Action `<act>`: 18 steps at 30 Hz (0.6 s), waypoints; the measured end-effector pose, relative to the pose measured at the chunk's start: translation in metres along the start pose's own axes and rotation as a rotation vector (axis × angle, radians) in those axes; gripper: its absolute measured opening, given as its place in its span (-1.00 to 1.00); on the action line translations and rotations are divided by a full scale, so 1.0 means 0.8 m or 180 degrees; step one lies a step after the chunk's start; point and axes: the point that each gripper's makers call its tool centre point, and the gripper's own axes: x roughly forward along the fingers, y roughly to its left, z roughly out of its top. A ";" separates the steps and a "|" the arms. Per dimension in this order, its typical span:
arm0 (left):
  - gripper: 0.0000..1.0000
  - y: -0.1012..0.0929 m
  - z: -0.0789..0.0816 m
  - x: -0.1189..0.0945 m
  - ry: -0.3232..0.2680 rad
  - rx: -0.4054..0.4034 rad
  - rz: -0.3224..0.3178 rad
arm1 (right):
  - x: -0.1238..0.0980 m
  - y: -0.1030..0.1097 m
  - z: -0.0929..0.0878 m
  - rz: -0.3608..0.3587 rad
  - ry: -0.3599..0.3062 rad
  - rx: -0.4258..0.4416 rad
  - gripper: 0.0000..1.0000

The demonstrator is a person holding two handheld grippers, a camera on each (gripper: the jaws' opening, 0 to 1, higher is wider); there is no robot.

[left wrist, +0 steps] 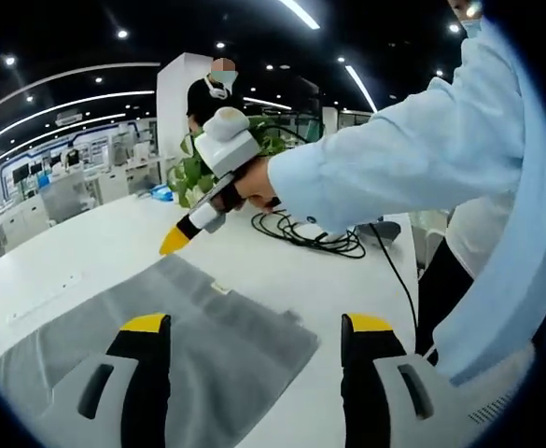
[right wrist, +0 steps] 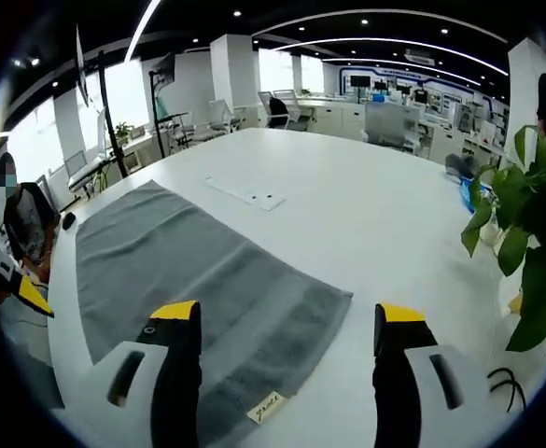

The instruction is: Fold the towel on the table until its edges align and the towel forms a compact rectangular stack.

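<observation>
Grey towel (right wrist: pixel 198 280) lies flat and unfolded on white desk (right wrist: pixel 385 215). Left tongs (left wrist: pixel 254 322) spread above its 5 o'clock corner, gripping nothing. Right tongs (right wrist: pixel 287 313) likewise spread, empty.

Plain grey towel (right wrist: pixel 189 280) on a white table (right wrist: pixel 385 215); yellow-tipped jaws.

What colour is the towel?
Grey. The towel lies flat on the white table, clearest in the right gripper view.

The towel's small label (right wrist: pixel 269 405) carries print too small to read.
</observation>
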 end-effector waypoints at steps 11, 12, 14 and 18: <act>0.54 -0.017 -0.008 0.034 0.0092 -0.0044 -0.0160 | 0.024 -0.005 -0.005 0.0060 0.0091 -0.0036 0.46; 0.55 -0.017 -0.008 0.037 0.0088 -0.0047 -0.0156 | 0.026 -0.006 -0.005 0.0064 0.0098 -0.0040 0.46; 0.52 -0.017 -0.011 0.043 0.0122 -0.0070 -0.0167 | 0.028 -0.009 -0.004 0.0060 0.0101 -0.0051 0.46; 0.49 -0.022 -0.020 0.051 0.0193 -0.0037 -0.0210 | 0.030 -0.007 -0.006 0.0077 0.0115 -0.0066 0.45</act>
